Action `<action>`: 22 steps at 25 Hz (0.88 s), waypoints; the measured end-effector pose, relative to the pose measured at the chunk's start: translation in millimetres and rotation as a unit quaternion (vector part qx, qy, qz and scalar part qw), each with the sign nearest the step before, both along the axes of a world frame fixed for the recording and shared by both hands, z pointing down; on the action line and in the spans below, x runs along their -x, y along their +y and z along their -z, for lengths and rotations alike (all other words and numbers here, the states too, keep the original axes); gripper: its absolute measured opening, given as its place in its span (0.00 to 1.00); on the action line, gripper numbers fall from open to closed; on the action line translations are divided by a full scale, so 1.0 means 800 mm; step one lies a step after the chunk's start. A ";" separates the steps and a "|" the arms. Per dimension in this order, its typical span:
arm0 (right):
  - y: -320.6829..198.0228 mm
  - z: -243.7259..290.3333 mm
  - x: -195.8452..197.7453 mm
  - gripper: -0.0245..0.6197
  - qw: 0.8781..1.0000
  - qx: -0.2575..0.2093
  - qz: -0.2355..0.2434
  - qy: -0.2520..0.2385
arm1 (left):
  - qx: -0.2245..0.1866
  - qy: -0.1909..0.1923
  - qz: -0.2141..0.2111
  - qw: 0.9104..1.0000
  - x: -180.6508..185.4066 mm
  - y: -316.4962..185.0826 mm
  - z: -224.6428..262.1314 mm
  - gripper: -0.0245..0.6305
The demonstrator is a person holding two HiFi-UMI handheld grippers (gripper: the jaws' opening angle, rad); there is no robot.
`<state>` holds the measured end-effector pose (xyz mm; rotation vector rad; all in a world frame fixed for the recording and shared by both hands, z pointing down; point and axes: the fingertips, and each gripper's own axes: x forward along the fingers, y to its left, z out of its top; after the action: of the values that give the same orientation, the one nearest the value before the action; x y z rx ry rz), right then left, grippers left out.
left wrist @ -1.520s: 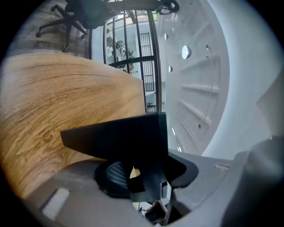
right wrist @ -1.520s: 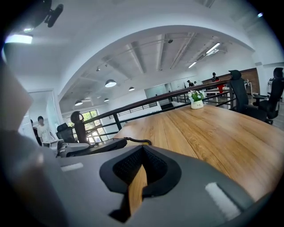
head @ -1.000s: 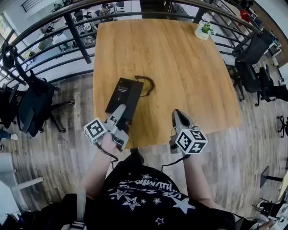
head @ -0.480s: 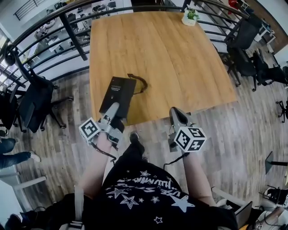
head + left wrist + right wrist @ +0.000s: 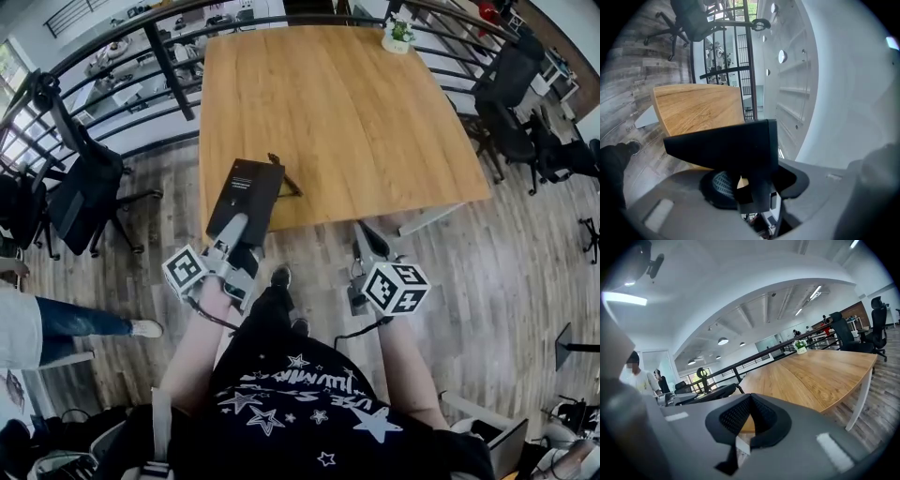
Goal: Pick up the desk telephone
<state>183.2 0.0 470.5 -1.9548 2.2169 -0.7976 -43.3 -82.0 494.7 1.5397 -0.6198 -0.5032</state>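
The left hand-held gripper (image 5: 239, 231) is clamping the desk telephone (image 5: 246, 197) just ahead of itself, apparently clear of the worktop (image 5: 347, 112). The pickup looks done. The right hand-held gripper (image 5: 368, 246) is hanging empty, jaws together.

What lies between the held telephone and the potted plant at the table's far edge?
Only bare tabletop, besides the telephone and its own cord, up to the plant; the head view shows it.
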 end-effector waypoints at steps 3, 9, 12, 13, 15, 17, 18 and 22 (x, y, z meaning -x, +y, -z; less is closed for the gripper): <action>0.015 -0.001 0.008 0.04 1.000 -0.003 0.013 -0.002 | 0.000 -0.001 0.007 1.000 0.007 0.022 0.005 0.33; 0.026 -0.005 0.017 0.04 1.000 -0.003 0.024 -0.003 | -0.007 -0.006 0.012 1.000 0.018 0.039 0.008 0.33; 0.022 -0.009 0.016 0.04 1.000 -0.002 0.021 -0.003 | -0.011 -0.004 0.011 1.000 0.020 0.035 0.008 0.33; 0.019 -0.008 0.016 0.04 1.000 -0.002 0.019 -0.003 | -0.011 -0.003 0.010 1.000 0.020 0.032 0.008 0.33; 0.013 -0.006 0.017 0.04 1.000 -0.001 0.016 -0.003 | -0.012 0.000 0.006 1.000 0.020 0.025 0.010 0.33; 0.007 -0.006 0.018 0.04 1.000 0.001 0.011 -0.002 | -0.011 0.003 0.002 1.000 0.020 0.019 0.011 0.33; 0.004 -0.006 0.019 0.04 1.000 0.003 0.008 -0.002 | -0.010 0.004 0.000 1.000 0.022 0.016 0.011 0.33; -0.007 -0.008 0.031 0.04 1.000 0.008 0.002 -0.002 | -0.009 0.001 -0.010 1.000 0.033 0.008 0.011 0.33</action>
<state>158.4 -5.9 477.2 -1.9554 2.2201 -0.8196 -69.4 -75.7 486.0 1.5609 -0.5999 -0.4968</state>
